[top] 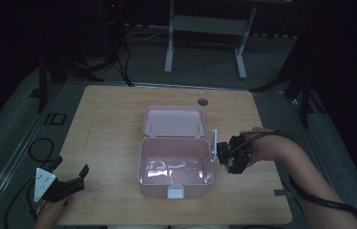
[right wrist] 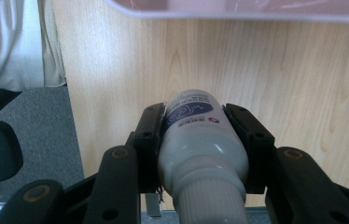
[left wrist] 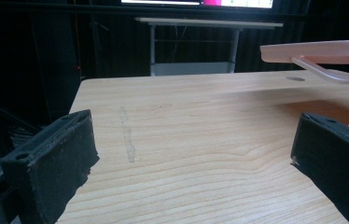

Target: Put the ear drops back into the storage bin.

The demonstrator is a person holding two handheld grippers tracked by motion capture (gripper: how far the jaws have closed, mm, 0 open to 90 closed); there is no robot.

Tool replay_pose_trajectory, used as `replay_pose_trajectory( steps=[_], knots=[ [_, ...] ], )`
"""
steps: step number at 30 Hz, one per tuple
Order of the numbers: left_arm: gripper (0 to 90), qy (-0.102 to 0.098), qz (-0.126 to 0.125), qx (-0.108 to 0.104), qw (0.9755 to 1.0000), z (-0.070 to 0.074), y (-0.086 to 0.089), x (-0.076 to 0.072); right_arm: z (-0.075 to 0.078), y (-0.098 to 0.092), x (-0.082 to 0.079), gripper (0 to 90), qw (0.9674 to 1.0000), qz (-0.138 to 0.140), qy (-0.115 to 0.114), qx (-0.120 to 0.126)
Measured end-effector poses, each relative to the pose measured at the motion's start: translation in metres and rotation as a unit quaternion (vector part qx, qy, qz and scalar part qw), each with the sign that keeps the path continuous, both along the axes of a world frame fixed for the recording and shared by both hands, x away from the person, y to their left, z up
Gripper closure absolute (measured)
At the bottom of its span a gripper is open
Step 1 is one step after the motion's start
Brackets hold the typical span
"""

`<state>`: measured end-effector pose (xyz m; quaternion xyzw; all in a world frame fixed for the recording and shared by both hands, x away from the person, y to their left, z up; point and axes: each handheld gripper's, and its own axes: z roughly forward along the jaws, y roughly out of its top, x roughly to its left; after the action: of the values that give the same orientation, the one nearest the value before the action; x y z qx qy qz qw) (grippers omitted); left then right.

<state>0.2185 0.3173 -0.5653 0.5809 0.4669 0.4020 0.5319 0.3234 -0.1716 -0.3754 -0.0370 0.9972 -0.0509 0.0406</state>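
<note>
An open pink plastic box (top: 141,162) stands mid-table, its lid (top: 174,121) folded back flat behind it. Something pale and shiny lies on its bottom; I cannot tell what. My right gripper (top: 224,151) hangs just right of the box, above the table, pointing toward it. In the right gripper view my right gripper (right wrist: 196,116) is shut on a white bottle (right wrist: 200,149) with a blue label, its ribbed cap toward the camera, and the box rim (right wrist: 238,11) lies ahead. My left gripper (top: 71,167) rests near the front left corner, jaws wide apart and holding nothing (left wrist: 193,154).
The wooden table (top: 110,124) has a round cable hole (top: 203,101) at the back. Bare wood lies left of the box, where the lid (left wrist: 317,50) juts in at upper right. Cables (top: 40,148) trail on the floor at left. A desk frame (top: 205,28) stands beyond.
</note>
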Motion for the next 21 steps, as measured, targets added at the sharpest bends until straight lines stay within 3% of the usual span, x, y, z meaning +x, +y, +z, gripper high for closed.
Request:
replay_pose_trajectory(
  steps=[6,16,21],
  knots=[
    [0.4,-0.001,-0.001,0.0,1.0,0.0,0.0,0.0,0.011,0.019,0.0,59.5,1.0,0.004,-0.005,0.007],
    [0.4,0.0,-0.001,0.0,1.0,0.0,0.0,0.0,0.014,0.045,-0.001,59.4,0.9996,0.028,-0.005,0.008],
    [0.4,-0.001,-0.002,0.0,1.0,0.0,0.0,0.0,0.016,0.055,0.0,59.4,0.9996,0.028,-0.005,0.01]
  ],
)
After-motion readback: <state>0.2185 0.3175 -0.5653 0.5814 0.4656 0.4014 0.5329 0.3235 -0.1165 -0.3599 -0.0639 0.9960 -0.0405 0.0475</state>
